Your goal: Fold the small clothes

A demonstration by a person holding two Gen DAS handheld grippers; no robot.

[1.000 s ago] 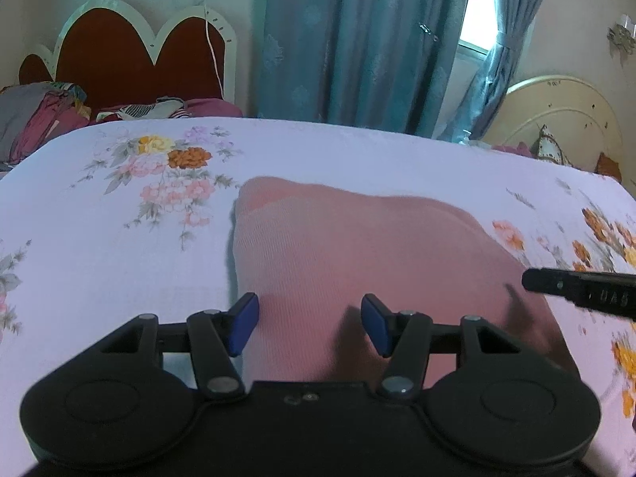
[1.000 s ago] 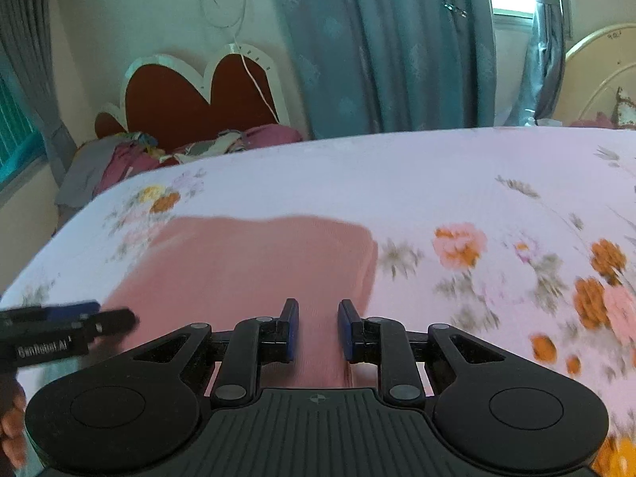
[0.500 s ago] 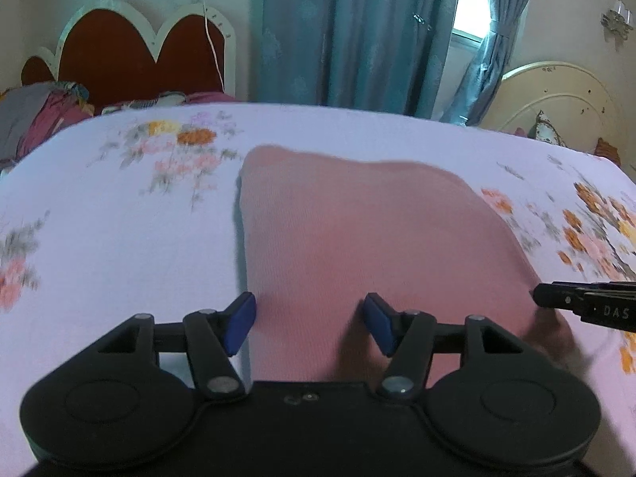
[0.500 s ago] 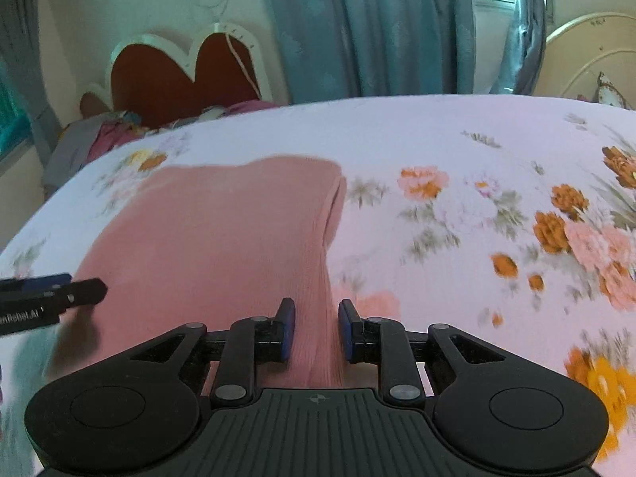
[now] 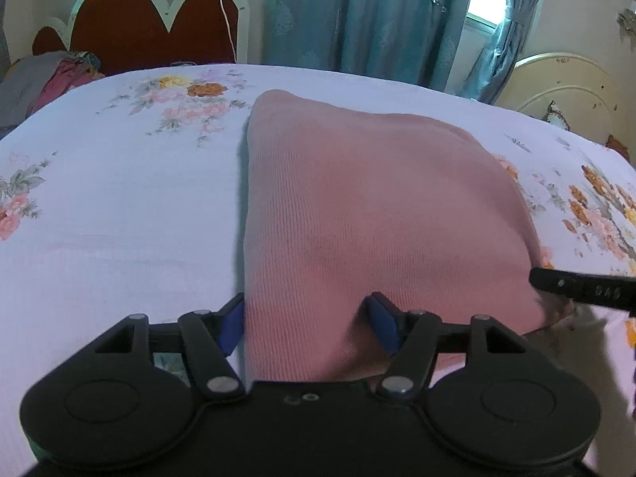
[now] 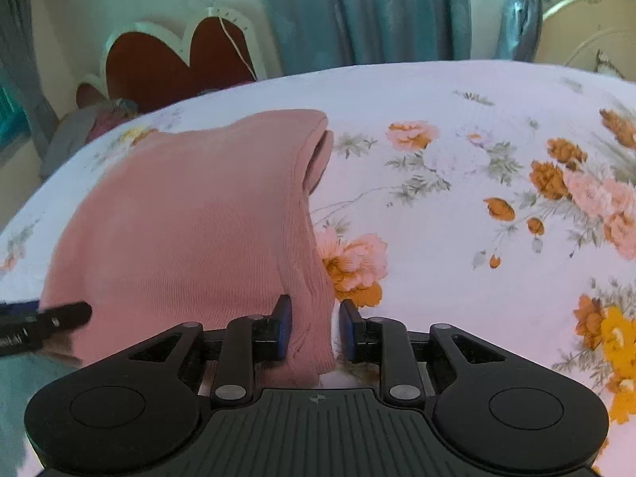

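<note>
Pink garment (image 5: pixel 357 206) on the floral bed (image 5: pixel 119 198), near edge raised between both grippers. Left gripper (image 5: pixel 308 322) wide, cloth lying between its blue pads, no firm pinch evident. Right gripper (image 6: pixel 314 328) narrower, straddling the garment's right edge; grip uncertain. The far end shows doubled layers, suggesting one fold made; the next fold and flattening seemingly remain.

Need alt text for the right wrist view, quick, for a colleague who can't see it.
The right gripper has the near right edge of a pink knit garment between its blue pads, on a floral bedsheet. The left gripper pokes in at left.
</note>
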